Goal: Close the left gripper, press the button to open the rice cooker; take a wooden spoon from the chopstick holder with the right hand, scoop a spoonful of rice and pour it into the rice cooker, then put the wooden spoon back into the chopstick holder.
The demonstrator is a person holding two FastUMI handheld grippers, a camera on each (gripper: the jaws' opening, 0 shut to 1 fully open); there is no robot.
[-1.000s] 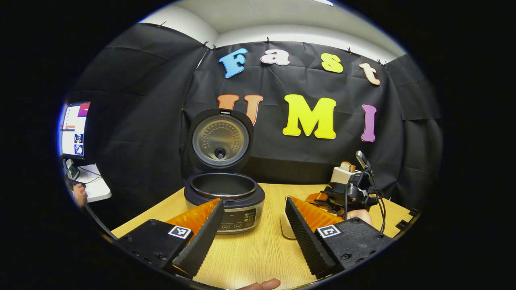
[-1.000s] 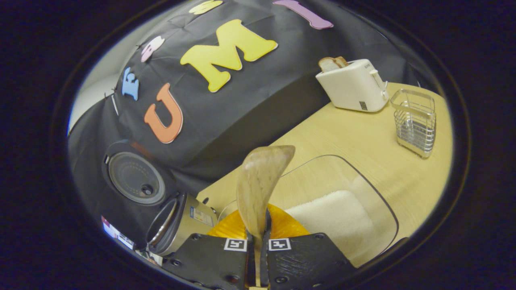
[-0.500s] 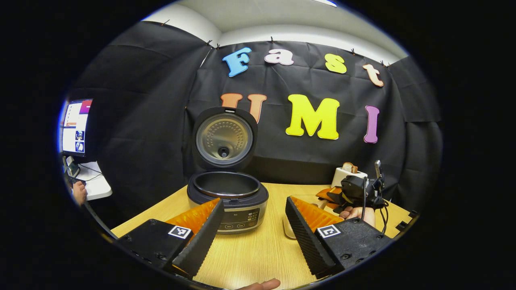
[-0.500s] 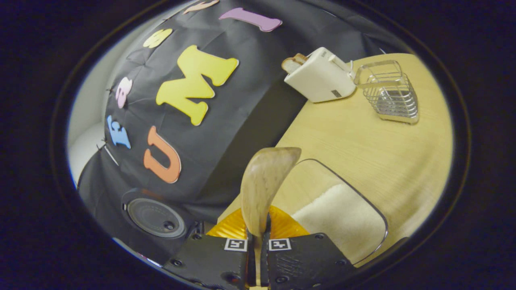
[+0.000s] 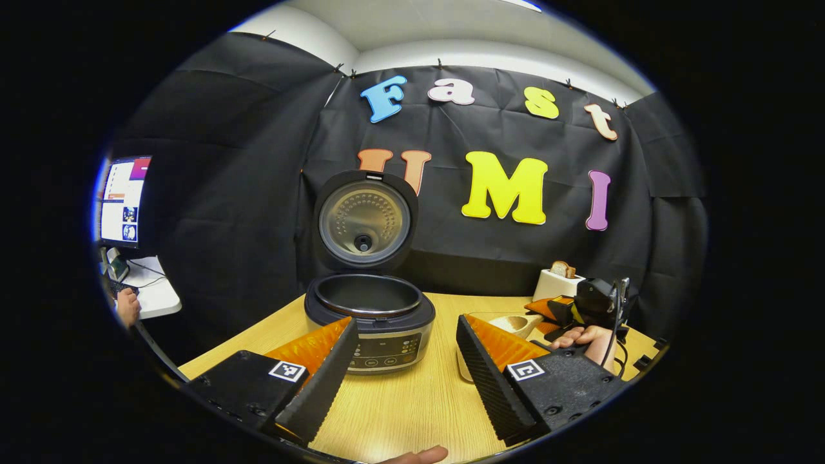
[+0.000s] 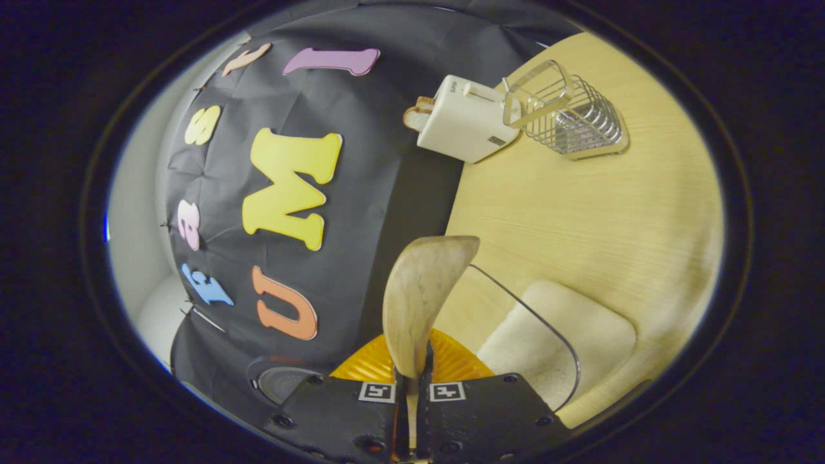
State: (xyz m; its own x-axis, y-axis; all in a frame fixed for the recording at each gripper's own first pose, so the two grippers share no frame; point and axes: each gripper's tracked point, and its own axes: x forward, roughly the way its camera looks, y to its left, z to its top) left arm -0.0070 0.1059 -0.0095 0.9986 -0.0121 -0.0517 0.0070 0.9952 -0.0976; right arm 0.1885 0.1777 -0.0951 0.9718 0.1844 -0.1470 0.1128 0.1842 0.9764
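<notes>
Pinching the smooth wooden spoon, the right claw tilts; the left claw gapes.

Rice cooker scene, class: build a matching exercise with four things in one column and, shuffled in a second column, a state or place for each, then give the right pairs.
Things:
1. rice cooker
2. wooden spoon
3. chopstick holder
4. toaster

States or places:
A. has bread in its slot
B. clamped between the right gripper's fingers
C. lid standing open
D. wire basket with nothing in it

Pairs: 1-C, 2-B, 3-D, 4-A
</notes>
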